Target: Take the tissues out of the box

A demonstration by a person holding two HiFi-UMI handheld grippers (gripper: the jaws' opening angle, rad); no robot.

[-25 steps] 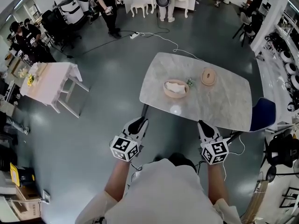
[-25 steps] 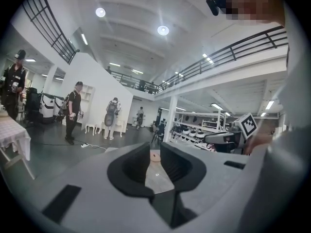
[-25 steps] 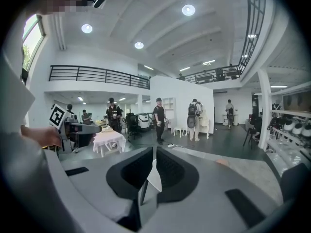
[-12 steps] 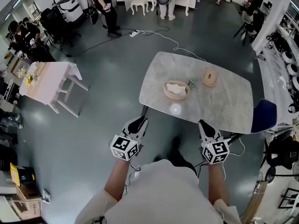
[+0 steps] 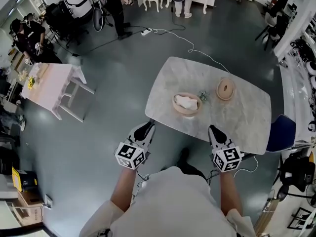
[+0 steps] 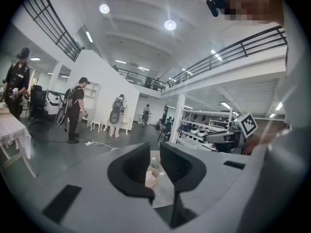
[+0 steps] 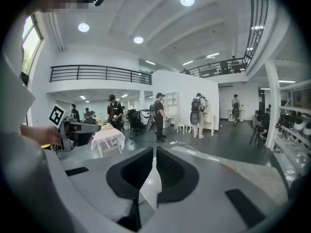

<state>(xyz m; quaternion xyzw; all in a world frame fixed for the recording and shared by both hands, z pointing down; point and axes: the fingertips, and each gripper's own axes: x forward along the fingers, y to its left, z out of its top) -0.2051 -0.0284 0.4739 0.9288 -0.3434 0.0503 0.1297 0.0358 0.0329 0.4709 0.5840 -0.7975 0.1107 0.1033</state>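
Observation:
A round wooden tissue box (image 5: pixel 186 105) with white tissue (image 5: pixel 186 101) bulging from its top stands on the marble table (image 5: pixel 237 117). Its wooden lid (image 5: pixel 225 89) lies to the right, a small green item (image 5: pixel 203 96) between them. My left gripper (image 5: pixel 146 127) hovers off the table's near left corner, its jaws a little apart with nothing between them. Through that gap in the left gripper view (image 6: pixel 155 150) the box (image 6: pixel 151 177) shows far ahead. My right gripper (image 5: pixel 213 130) hangs at the table's near edge, its jaws together and empty (image 7: pixel 154 154).
A blue chair (image 5: pixel 280 132) stands at the table's right end. A white side table (image 5: pixel 49 85) stands to the left on the dark floor. Several people and office chairs are at the far end, and a cable (image 5: pixel 190 48) runs across the floor behind the table.
The table and box sit lower and nearer in the head view, so I have come closer. Both grippers keep the same pose and jaw spacing.

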